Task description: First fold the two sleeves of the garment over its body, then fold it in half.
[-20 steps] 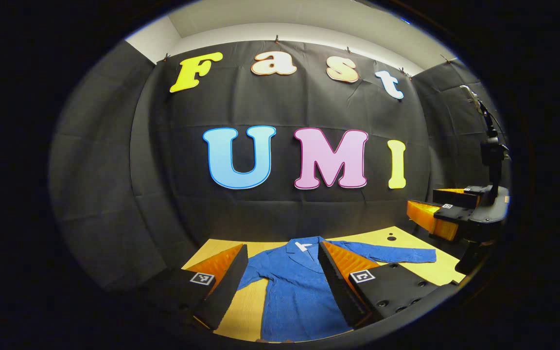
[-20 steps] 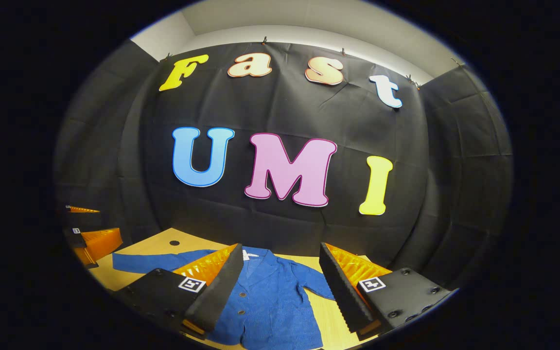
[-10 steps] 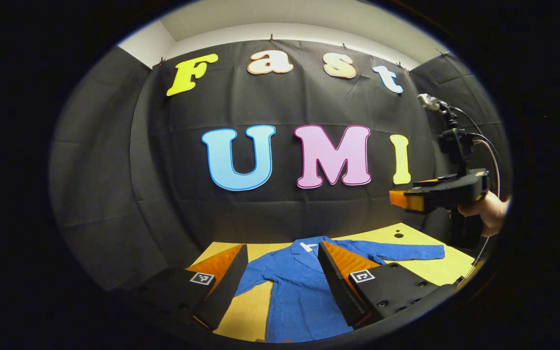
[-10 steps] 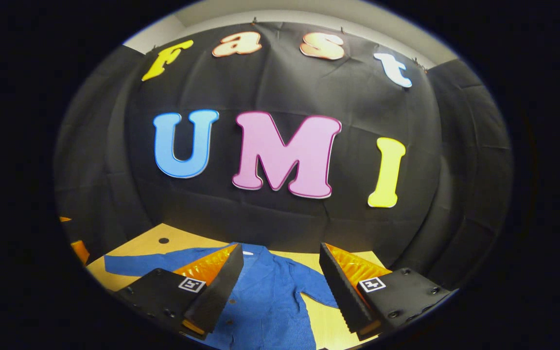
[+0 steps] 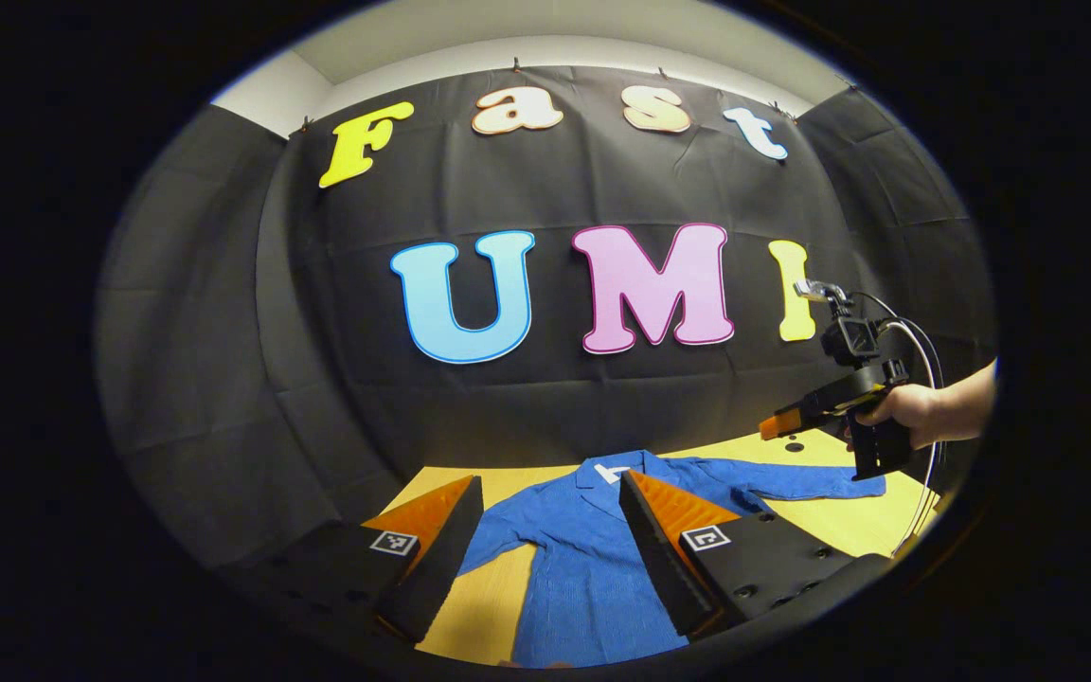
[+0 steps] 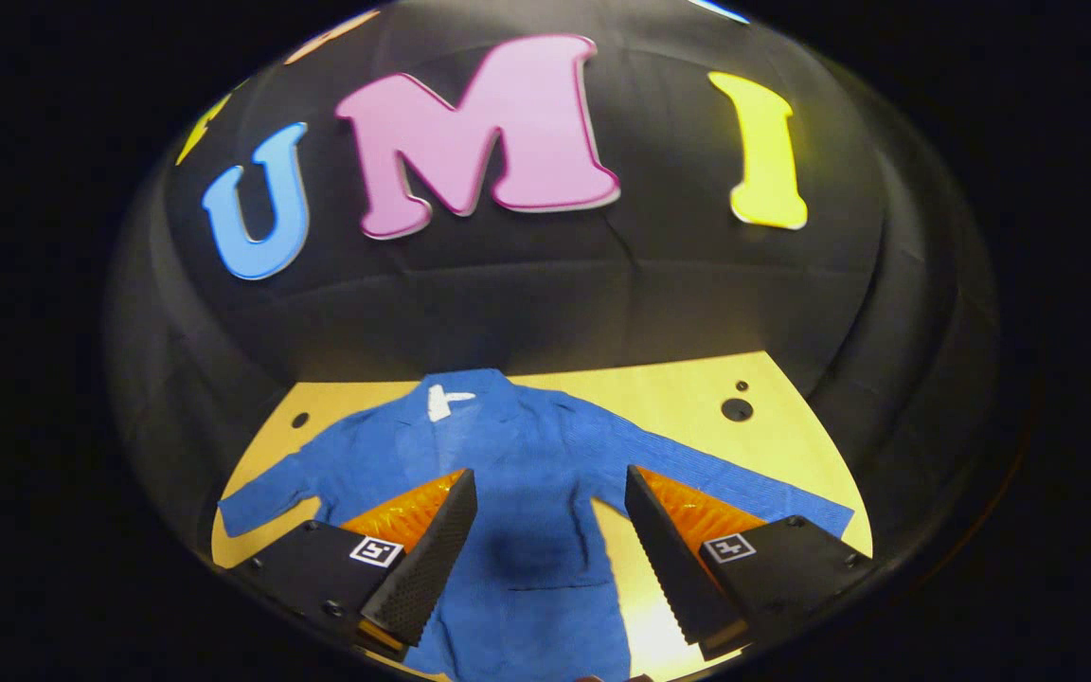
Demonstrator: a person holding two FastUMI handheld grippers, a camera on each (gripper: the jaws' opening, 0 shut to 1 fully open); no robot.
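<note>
A blue long-sleeved garment [image 6: 527, 455] lies flat on the wooden table [image 6: 688, 388], collar towards the wall, both sleeves spread out to the sides. My right gripper [image 6: 547, 474] hovers open above the garment's chest, tilted down at it, with nothing between its fingers. From the left gripper view the garment [image 5: 583, 559] lies just ahead, and my left gripper [image 5: 550, 483] is open over its near left part, holding nothing. In that view a hand holds the right gripper [image 5: 773, 426] in the air above the long right sleeve [image 5: 811, 488].
The black cloth wall stands close behind the table. Two dark round holes [image 6: 737, 409] mark the tabletop beyond the right sleeve, and one more hole [image 6: 299, 420] lies near the left shoulder. Bare wood [image 5: 493, 606] shows beside the garment's body.
The right gripper has moved forward and tipped downward, now looking onto the whole spread garment. In the left gripper view it has dropped lower and farther off. The left gripper has barely moved.
</note>
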